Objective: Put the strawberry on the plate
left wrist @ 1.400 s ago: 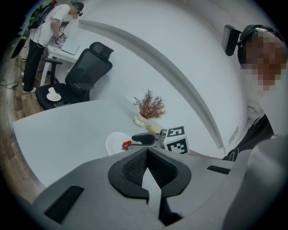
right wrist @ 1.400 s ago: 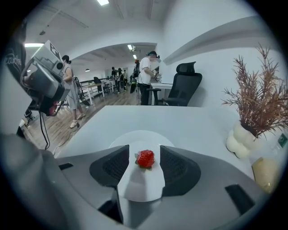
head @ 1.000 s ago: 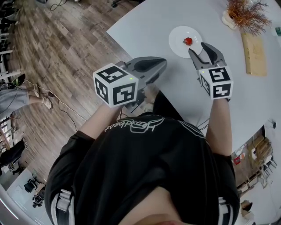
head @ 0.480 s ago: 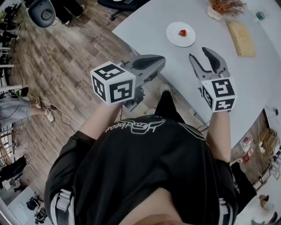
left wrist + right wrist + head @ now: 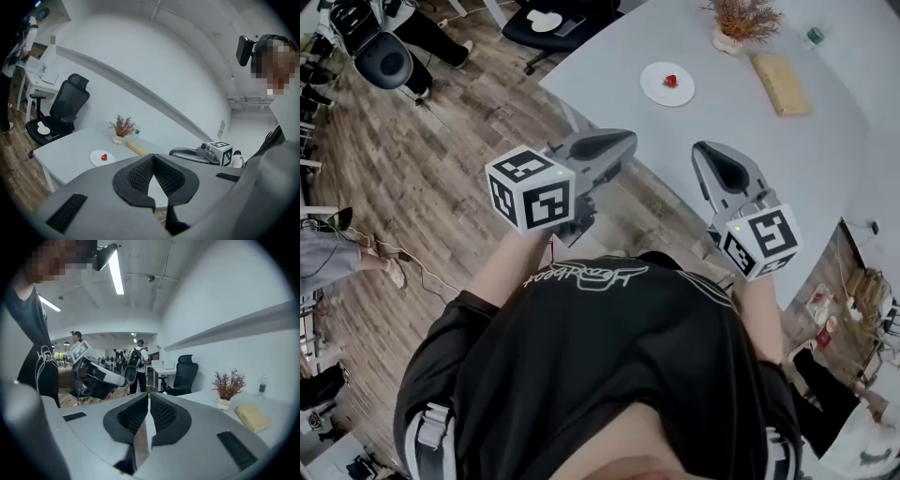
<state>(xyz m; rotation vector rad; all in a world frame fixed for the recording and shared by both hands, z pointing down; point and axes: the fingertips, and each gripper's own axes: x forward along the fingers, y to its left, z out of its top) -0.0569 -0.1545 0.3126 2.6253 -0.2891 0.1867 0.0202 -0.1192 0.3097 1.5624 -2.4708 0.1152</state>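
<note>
A red strawberry (image 5: 670,81) lies on a small white plate (image 5: 656,90) near the far edge of the white table (image 5: 750,159). The left gripper view also shows the strawberry (image 5: 104,157) and plate (image 5: 97,160). Both grippers hang in the air well short of the plate, off the table's near edge. My left gripper (image 5: 623,142) is shut and empty, its tips meeting (image 5: 152,157). The jaws of my right gripper (image 5: 705,150) are closing with nothing between them, and their tips (image 5: 148,394) look together.
A vase of dried twigs (image 5: 739,19) and a tan block (image 5: 780,82) stand beyond the plate. A black office chair (image 5: 553,19) sits at the table's far left corner. Wooden floor lies below the grippers. People stand far off in the right gripper view.
The view and both grippers have pulled back from the table, so the plate is now far away. The right jaws, open beside the plate before, have come together. The strawberry stays on the plate.
</note>
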